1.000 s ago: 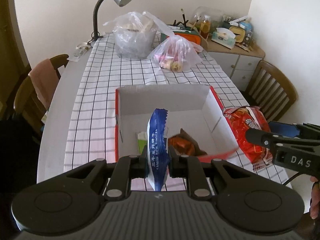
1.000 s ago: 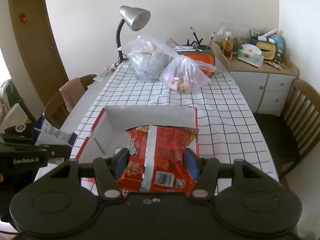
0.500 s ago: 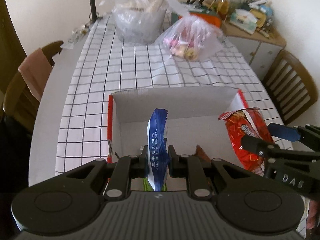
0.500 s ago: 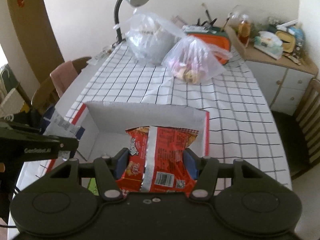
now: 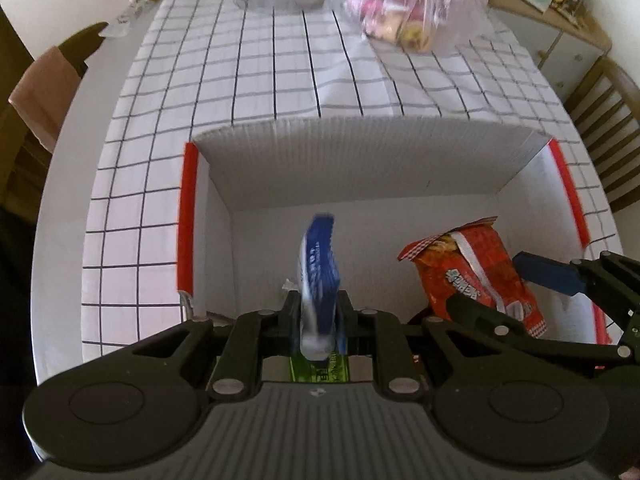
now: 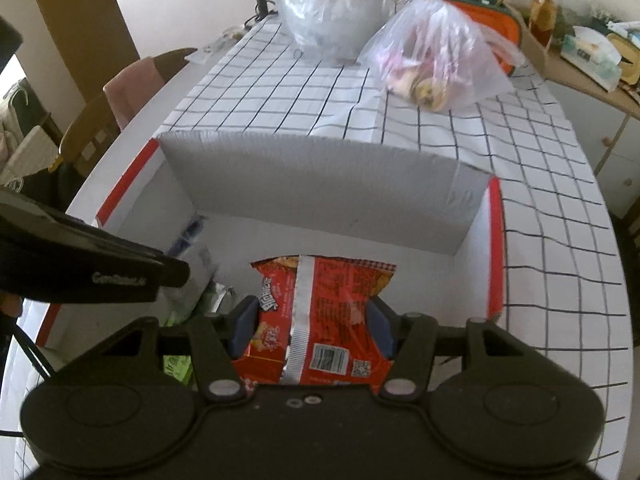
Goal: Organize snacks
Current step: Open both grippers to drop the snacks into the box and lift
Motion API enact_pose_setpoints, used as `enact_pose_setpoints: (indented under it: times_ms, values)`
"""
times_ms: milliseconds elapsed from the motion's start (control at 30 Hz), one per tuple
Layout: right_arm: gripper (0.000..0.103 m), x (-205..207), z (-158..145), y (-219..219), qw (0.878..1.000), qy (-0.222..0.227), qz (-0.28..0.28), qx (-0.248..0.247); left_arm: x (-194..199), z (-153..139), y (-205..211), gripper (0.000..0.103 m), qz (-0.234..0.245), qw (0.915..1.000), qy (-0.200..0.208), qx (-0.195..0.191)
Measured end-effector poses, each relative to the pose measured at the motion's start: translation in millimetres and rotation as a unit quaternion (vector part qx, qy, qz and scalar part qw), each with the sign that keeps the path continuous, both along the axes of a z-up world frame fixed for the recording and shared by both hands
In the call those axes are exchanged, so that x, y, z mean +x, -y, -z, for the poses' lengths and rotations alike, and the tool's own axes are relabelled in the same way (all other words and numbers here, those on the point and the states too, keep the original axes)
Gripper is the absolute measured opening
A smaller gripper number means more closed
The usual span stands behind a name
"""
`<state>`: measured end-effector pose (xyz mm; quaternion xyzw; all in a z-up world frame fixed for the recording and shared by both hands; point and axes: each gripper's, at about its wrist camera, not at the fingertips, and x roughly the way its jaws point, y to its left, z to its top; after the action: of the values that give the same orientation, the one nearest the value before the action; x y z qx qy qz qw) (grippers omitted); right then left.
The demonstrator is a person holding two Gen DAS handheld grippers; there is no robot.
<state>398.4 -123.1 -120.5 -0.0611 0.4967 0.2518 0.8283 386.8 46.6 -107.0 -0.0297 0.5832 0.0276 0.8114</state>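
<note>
A white cardboard box with red edges (image 5: 360,168) (image 6: 320,180) stands open on the checked tablecloth. My left gripper (image 5: 318,316) is shut on a blue snack packet (image 5: 318,268), held edge-up inside the box over a green packet (image 5: 320,368). My right gripper (image 6: 312,320) is shut on a red snack bag (image 6: 320,320), also lowered into the box; the bag shows in the left wrist view (image 5: 472,272) to the right of the blue packet. The left gripper's arm (image 6: 80,268) and the blue packet's pale side (image 6: 196,268) show at left in the right wrist view.
Two clear plastic bags of food (image 5: 404,4) (image 6: 328,12) sit at the table's far end. Wooden chairs stand at the left (image 6: 120,100) and right (image 5: 600,120). A cluttered cabinet (image 6: 580,52) is at the far right.
Both grippers have moved forward and down into the box, carrying the blue packet and the red bag. The box now fills more of both views.
</note>
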Motion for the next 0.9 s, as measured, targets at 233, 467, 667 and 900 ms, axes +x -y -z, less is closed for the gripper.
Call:
enact_pose_setpoints:
  times_ms: [233,467,667,900]
  values:
    - [0.051,2,5,-2,1.0,-0.015,-0.009,0.009,6,13,1,0.017,0.004,0.9998,-0.017,0.003]
    - [0.066,-3,-1,2,1.0,-0.011,-0.001,0.013,1,9,-1,0.018,0.007,0.9999,-0.012,-0.009]
    - [0.073,-16,-17,8,1.0,0.005,0.009,0.019,-12,-9,-2,0.028,0.006,0.9997,0.012,-0.018]
    - [0.078,-42,-43,15,0.999,0.027,0.018,0.033,-40,-37,-4,0.037,0.013,0.9985,0.048,-0.024]
